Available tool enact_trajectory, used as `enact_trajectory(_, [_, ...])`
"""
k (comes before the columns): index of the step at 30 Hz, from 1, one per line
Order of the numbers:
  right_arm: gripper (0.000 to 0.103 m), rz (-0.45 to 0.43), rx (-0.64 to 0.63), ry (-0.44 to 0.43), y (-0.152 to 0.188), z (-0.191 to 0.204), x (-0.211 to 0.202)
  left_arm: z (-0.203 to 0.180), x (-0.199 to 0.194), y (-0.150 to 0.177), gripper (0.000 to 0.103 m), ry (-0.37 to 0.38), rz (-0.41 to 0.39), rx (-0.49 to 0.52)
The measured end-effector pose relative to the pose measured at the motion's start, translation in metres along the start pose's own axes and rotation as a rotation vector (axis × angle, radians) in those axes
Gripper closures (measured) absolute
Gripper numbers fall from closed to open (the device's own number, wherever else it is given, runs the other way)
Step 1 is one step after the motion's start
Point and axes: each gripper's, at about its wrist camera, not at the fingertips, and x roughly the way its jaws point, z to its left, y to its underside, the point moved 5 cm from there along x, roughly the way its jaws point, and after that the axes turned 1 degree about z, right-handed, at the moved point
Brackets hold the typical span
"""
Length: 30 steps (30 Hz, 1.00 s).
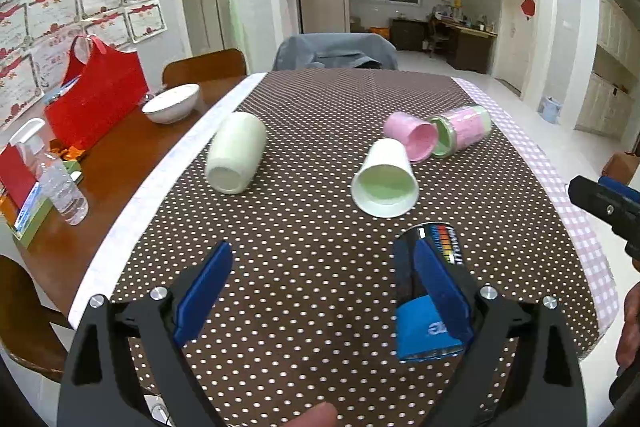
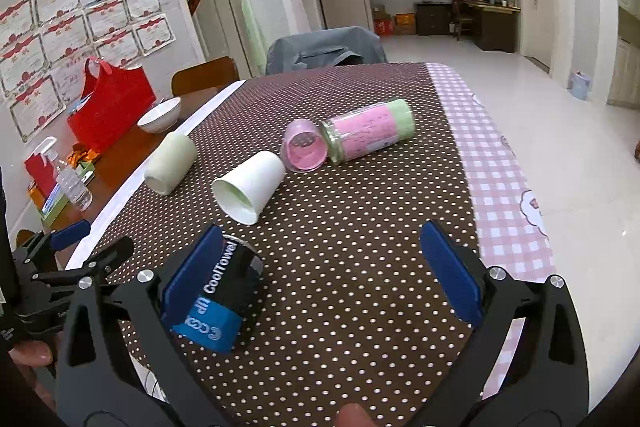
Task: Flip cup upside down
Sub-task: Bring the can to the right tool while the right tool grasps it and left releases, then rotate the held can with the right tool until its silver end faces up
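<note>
Lying on side, white cup [image 1: 385,183] centre frame, mouth toward both tools, axis running away; left tool [image 1: 320,291] and right tool [image 2: 320,279] open, empty, similarly near.

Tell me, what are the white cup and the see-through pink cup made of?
The white cup looks like matte paper: thin rolled rim, dull surface. The pink cup seems glossy clear plastic, since the dotted tablecloth shows through it. Neither is certain.

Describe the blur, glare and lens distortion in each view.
Left wrist view: the cream cup has a motion-smeared left edge, the table edge bows from fisheye, corners vignette black. Right wrist view: sharper, ceiling light glares off the floor, same barrel curvature.
</note>
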Motion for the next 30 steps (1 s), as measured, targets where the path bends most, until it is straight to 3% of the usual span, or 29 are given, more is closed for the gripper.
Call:
enact_trajectory(16, [0.006,0.079,-0.054,-0.084,0.005,0.042,0.015,0.032,-0.028,0.005,0.012,-0.075,-0.077,-0.05])
enact_trajectory(30, [0.006,0.185,-0.076,-0.137,0.019,0.064,0.037,0.052,-0.047,0.011,0.012,-0.092,-0.136,-0.097])
